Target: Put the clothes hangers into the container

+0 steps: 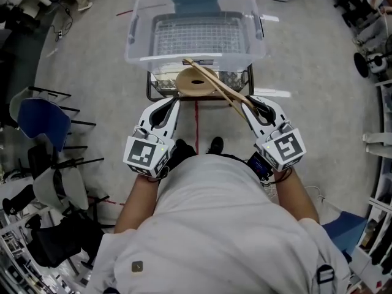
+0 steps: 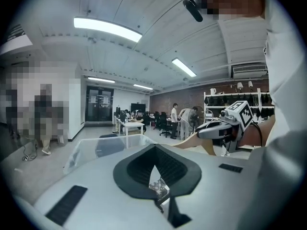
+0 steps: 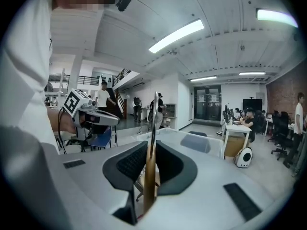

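Observation:
A clear plastic container (image 1: 142, 38) stands in front of me on a black metal frame (image 1: 149, 89); it also shows in the left gripper view (image 2: 91, 150) and the right gripper view (image 3: 201, 140). My right gripper (image 1: 250, 103) is shut on a wooden clothes hanger (image 1: 211, 78), which slants up-left to the container's near rim. In the right gripper view (image 3: 149, 146) the hanger (image 3: 149, 176) stands edge-on between the pads. My left gripper (image 1: 171, 101) hovers left of it near the frame, jaws together with nothing in them (image 2: 154, 147).
A round tan wooden piece (image 1: 191, 86) lies on the frame below the container's near edge. Chairs (image 1: 43, 121) crowd the left side. A red line (image 1: 196, 124) runs along the floor. Desks and people fill the far room.

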Demonstrator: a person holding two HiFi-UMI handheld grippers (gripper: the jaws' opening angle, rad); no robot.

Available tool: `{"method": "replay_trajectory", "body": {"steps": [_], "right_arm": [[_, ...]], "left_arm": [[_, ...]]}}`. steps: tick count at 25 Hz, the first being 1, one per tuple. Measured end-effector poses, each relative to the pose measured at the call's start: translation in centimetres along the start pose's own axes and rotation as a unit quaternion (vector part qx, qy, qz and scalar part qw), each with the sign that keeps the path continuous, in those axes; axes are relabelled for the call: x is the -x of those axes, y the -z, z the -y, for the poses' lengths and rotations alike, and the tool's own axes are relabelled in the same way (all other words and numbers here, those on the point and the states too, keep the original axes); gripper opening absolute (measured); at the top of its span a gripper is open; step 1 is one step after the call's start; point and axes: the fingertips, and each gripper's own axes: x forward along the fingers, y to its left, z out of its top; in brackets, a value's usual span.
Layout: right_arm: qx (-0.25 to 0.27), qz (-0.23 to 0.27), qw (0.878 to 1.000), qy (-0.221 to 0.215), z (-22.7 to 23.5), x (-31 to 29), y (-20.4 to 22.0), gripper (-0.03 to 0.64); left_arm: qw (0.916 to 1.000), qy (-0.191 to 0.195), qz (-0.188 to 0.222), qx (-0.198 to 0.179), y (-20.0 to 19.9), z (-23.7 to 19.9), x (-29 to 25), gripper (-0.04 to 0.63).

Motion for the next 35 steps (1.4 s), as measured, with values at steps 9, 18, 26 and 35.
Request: {"method": "replay_trajectory", "body": {"steps": [9,18,26,35], "right_arm": [[0.0,0.004,1.0,0.002,1.2,-4.0,-0.6,0.063],[0.008,0.005,1.0,0.023,-0.3,-11.8,-4.8,0.063],[0.013,0.003,0.999,0.048,-2.7,-18.8,-7.5,0.064],[0.019,-0.011,0.999,0.046,-0.2,-21.5,-7.9,0.064]], "left_arm": [[0.9999,0.012,0.004,-0.003,-0.2,-3.6,-2.9,0.017],[0.999,0.041,0.018,-0.007,-1.7,-11.6,-2.7,0.017],[0.9977,0.064,0.016,-0.012,-1.9,-19.4,-0.9,0.017],[0.9975,0.07,0.009,0.006,-1.3,-21.5,-3.7,0.017]]}}
